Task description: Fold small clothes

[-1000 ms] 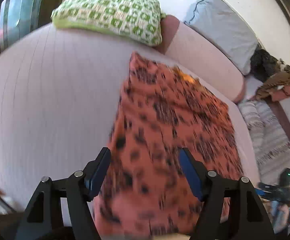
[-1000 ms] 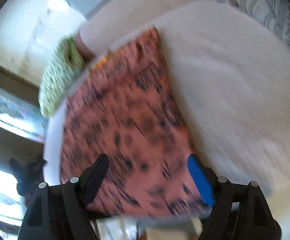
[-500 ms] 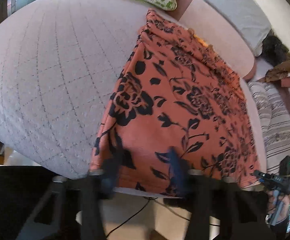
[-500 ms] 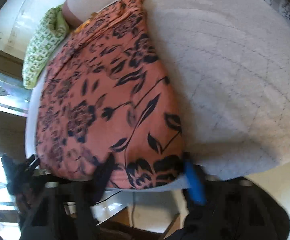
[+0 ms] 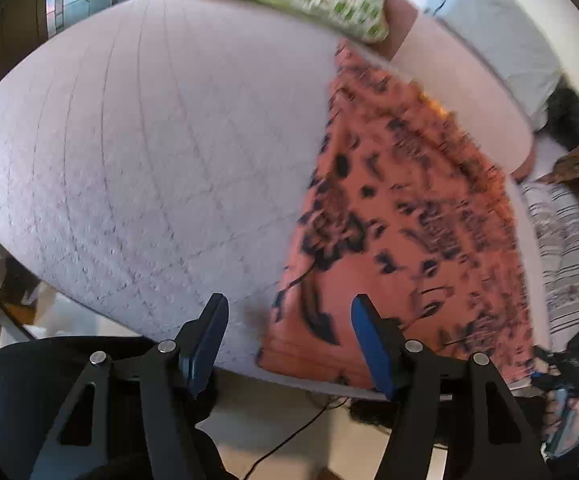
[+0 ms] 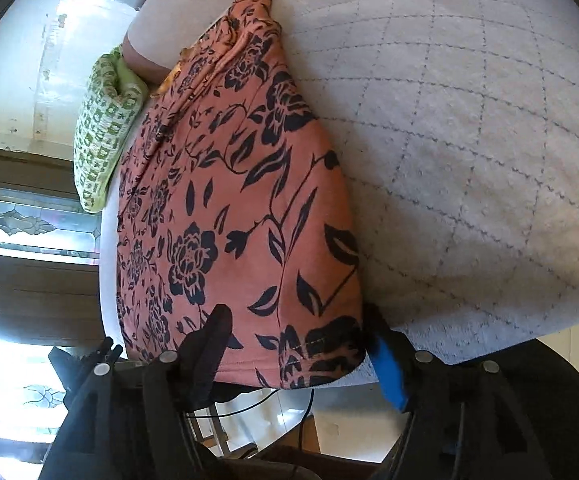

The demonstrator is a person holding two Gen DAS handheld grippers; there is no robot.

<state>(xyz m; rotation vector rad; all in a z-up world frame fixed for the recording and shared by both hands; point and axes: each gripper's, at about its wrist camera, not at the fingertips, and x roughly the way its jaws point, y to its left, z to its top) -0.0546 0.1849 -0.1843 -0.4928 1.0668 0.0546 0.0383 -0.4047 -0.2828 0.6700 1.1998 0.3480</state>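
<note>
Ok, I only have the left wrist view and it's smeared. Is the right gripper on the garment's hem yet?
Observer: The right gripper is open, its fingers straddling the near right corner of the orange floral garment; it has not shut on it.
Operator: Is the hem lying flat there?
Observer: Yes. In the right wrist view it lies smooth, just over the edge of the quilted cover.
Operator: Any bunching at the far end?
Observer: Yes, the far end is gathered into folds, close to the green pillow.
</note>
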